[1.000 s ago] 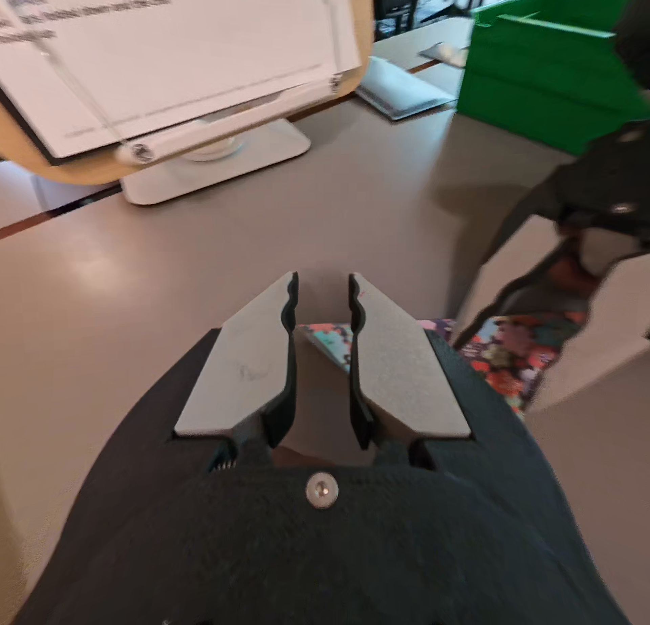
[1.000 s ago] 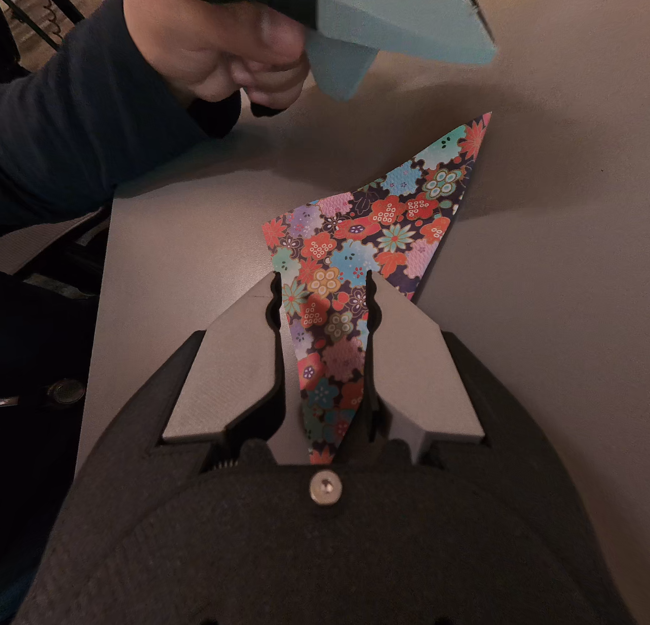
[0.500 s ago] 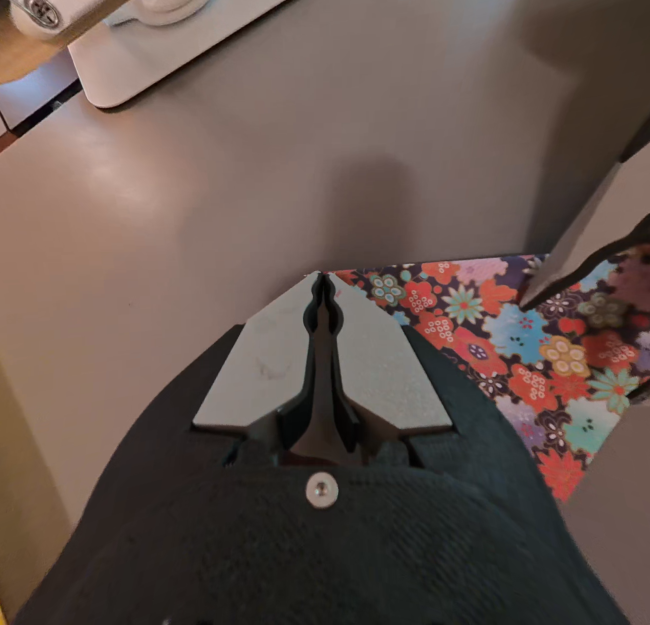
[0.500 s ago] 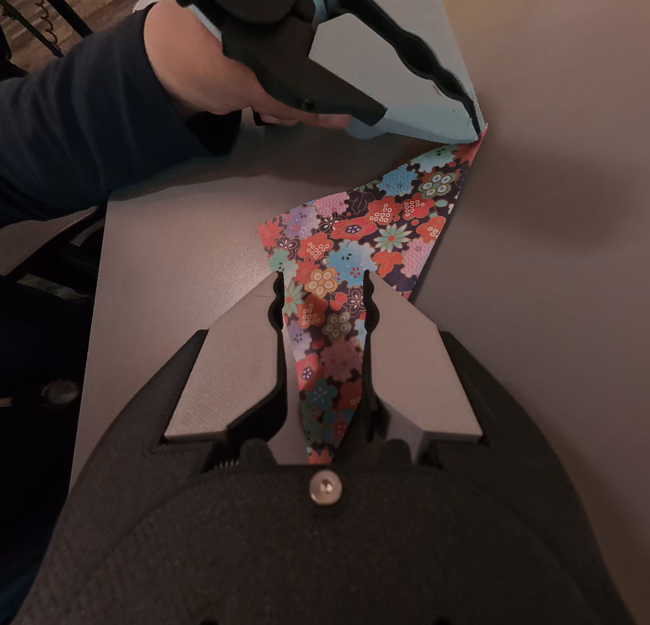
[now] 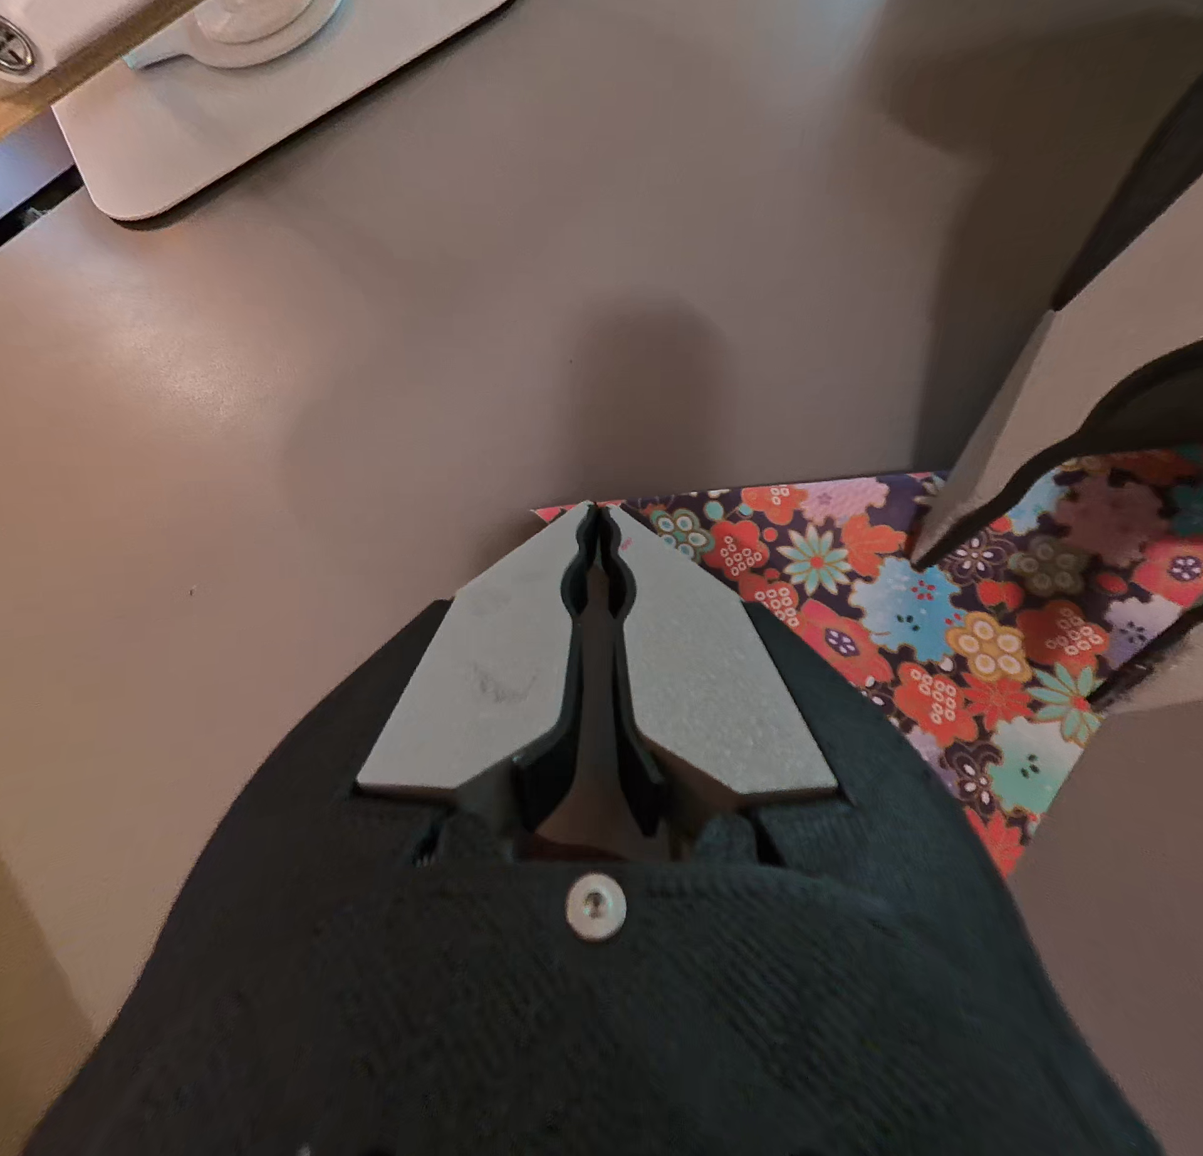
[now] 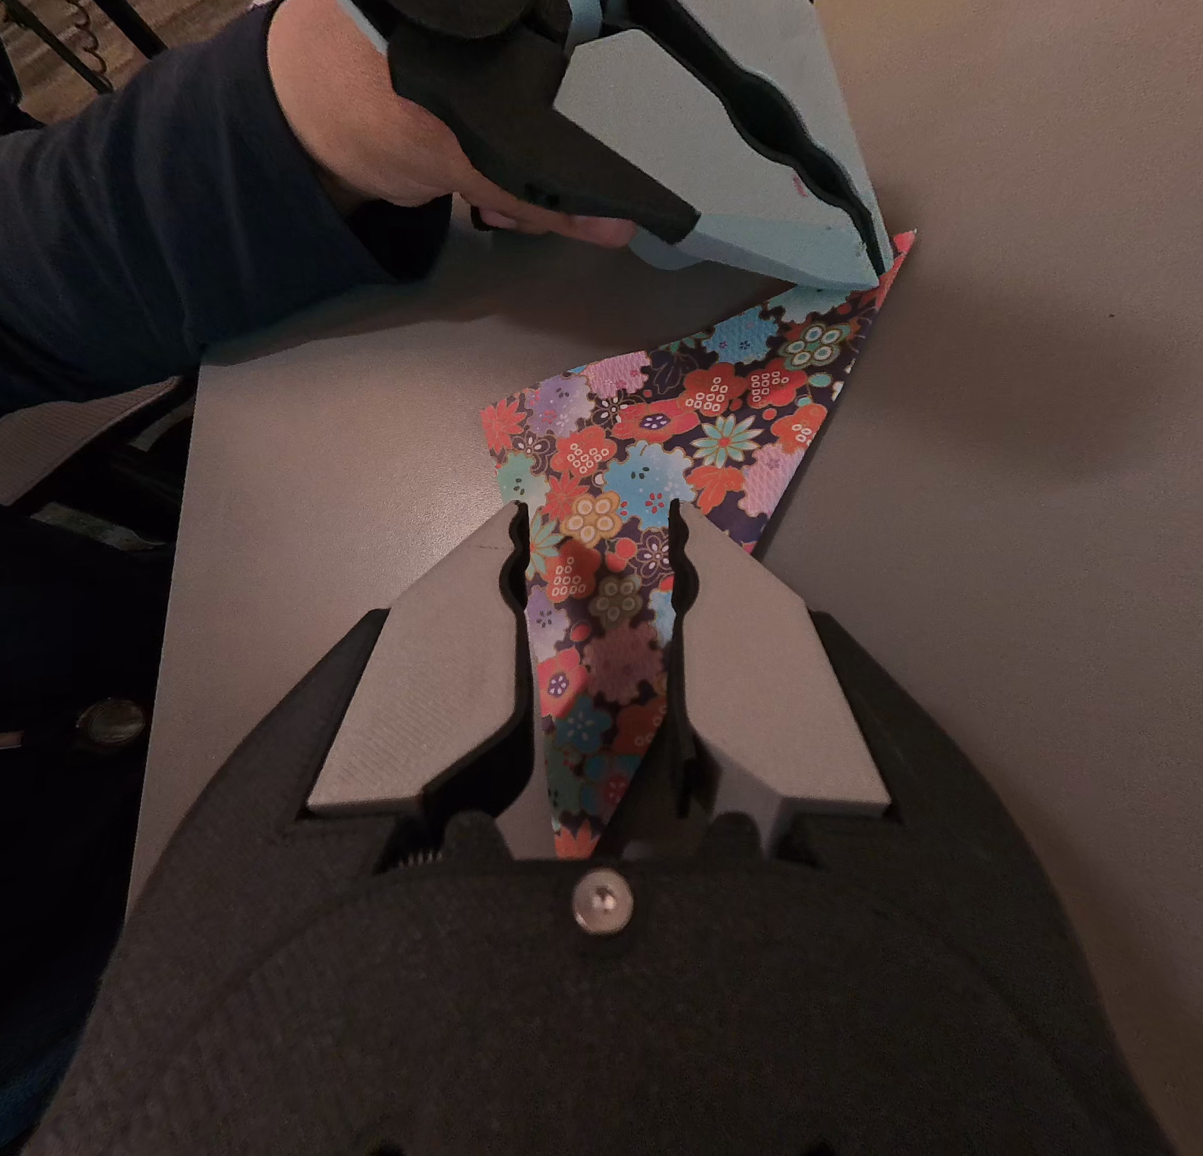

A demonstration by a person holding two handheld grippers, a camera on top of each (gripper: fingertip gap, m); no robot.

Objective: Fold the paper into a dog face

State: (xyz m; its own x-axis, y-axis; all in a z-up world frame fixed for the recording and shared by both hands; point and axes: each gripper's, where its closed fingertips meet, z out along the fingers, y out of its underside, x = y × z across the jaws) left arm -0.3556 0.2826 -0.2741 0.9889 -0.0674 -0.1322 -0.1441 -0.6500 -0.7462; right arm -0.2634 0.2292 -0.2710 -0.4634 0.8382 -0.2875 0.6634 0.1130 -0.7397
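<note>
The paper [image 6: 683, 422] is a floral-patterned sheet folded into a triangle, lying flat on the grey table [image 6: 976, 604]. It also shows in the left wrist view [image 5: 911, 623]. My left gripper [image 5: 595, 506] is shut, and its tips sit on the paper's far pointed corner; a sliver of that corner shows beside them. It shows in the right wrist view [image 6: 875, 265] too. My right gripper [image 6: 595, 506] is open, its jaws straddling the near part of the triangle. In the left wrist view, the right gripper [image 5: 1009, 630] has a fingertip [image 5: 944, 526] down on the paper.
A white stand base [image 5: 260, 83] with a tilted board above it sits at the far left of the table. The person's hand and dark sleeve [image 6: 163, 213] hold the left gripper. The table's edge [image 6: 176, 539] runs along the left in the right wrist view. The tips of one gripper are about 11 cm away from the tips of the other.
My left gripper has come down from above the table and shut, ending with its tips on the paper's far corner. My right gripper has stayed open over the paper.
</note>
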